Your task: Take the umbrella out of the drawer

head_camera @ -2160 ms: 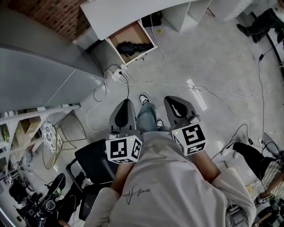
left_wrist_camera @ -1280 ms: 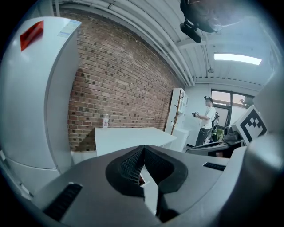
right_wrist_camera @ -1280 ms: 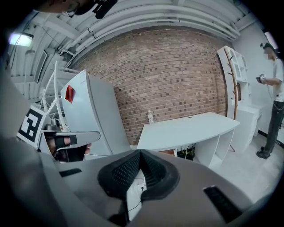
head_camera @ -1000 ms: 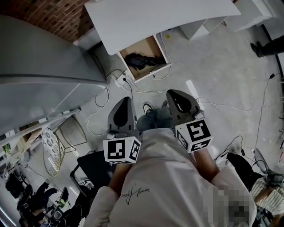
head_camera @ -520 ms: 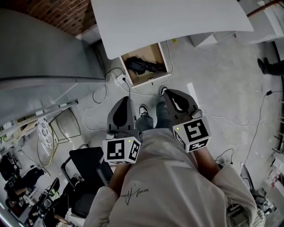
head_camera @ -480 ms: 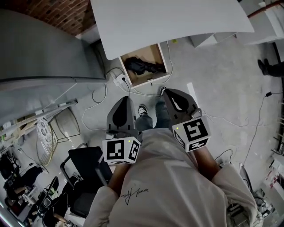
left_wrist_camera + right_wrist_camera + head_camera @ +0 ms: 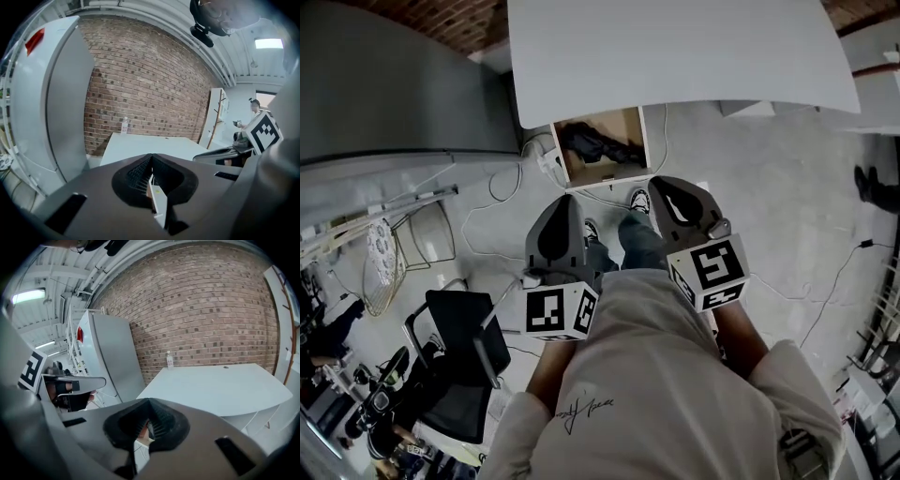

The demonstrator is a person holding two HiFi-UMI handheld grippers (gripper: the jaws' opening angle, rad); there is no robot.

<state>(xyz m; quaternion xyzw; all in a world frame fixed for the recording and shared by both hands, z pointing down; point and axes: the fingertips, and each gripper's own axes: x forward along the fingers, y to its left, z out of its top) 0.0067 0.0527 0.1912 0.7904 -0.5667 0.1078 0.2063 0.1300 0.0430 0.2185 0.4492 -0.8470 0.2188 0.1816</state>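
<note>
Black and bundled, the umbrella lies inside the open drawer, whose bare wooden inside shows just below the front edge of the white desk. A white power strip sits on the floor at the drawer's left corner, and thin cables loop away from it over the grey floor. The person stands facing the drawer with both tools held out side by side. The left tool has its jaws pressed together with nothing between them. The right tool is just the same, closed and empty, and neither one touches the drawer or the umbrella. A small bottle stands at the desk's far edge against the brick wall. A black chair stands off to the person's left.
</note>
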